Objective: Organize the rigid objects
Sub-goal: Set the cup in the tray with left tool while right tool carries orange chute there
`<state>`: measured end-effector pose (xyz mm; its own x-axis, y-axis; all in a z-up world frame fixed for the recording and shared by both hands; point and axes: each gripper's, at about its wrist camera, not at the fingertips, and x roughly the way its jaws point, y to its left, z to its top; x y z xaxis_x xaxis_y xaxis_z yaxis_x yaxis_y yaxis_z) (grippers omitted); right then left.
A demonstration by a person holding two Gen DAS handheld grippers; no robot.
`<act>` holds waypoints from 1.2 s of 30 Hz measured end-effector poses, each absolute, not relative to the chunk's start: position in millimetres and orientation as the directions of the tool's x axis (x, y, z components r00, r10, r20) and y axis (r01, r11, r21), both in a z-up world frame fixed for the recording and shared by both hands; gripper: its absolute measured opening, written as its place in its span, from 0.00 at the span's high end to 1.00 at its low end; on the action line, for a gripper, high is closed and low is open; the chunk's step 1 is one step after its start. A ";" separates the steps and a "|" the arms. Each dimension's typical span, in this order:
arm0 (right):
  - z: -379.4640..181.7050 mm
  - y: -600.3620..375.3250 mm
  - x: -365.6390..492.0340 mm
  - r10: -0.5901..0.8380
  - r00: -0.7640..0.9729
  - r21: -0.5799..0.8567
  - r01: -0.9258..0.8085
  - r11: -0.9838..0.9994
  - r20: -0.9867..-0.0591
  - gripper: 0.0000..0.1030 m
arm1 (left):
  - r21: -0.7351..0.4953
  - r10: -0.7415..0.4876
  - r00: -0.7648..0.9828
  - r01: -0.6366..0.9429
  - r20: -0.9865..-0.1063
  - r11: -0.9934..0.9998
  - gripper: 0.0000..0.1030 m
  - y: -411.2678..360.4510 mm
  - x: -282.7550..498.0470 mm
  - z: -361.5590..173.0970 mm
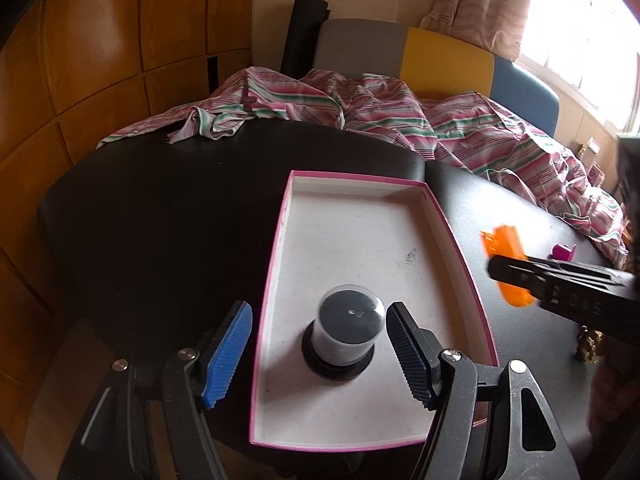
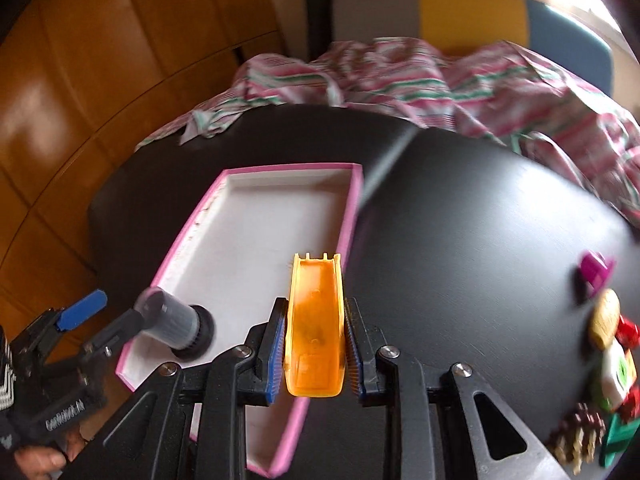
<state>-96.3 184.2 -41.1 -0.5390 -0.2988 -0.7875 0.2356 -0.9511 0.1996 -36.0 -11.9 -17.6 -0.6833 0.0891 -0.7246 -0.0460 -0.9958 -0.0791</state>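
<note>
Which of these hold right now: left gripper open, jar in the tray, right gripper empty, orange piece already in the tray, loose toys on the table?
1. The left gripper is open. True.
2. The jar stands in the tray. True.
3. The right gripper is empty. False: it is shut on the orange piece.
4. The orange piece lies in the tray. False: it is held in the air.
5. Toys lie on the table. True.

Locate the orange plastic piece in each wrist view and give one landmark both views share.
Left wrist: orange plastic piece at right, clamped in the right gripper.
Right wrist: bottom centre, clamped in that gripper.
Shared landmark: the pink-rimmed tray holding the capped black cylinder.
</note>
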 end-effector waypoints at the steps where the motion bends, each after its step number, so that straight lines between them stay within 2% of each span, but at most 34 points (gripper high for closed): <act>1: -42.0 174.4 -101.5 -0.302 -0.532 0.193 0.252 -0.948 -0.791 0.75 | -0.080 0.087 -0.683 -0.041 -0.725 -0.996 0.32 -14.2 -35.7 -18.0; 18: -78.7 118.3 -154.6 -0.248 -0.443 0.151 0.242 -0.958 -0.861 0.75 | -0.105 0.068 -0.662 0.016 -0.746 -0.994 0.32 -42.1 -37.5 -28.8; 27: -88.0 100.1 -170.9 -0.266 -0.412 0.167 0.260 -0.951 -0.872 0.75 | -0.112 0.060 -0.649 0.039 -0.759 -0.993 0.32 -50.8 -37.1 -33.1; 30: -91.7 102.6 -177.0 -0.317 -0.368 0.234 0.252 -0.939 -0.874 0.70 | -0.112 0.055 -0.647 0.048 -0.760 -0.993 0.31 -53.8 -34.7 -35.1; 36: -81.8 115.5 -164.7 -0.320 -0.399 0.247 0.223 -0.943 -0.860 0.67 | -0.119 0.054 -0.646 0.058 -0.762 -0.991 0.31 -55.8 -33.2 -36.0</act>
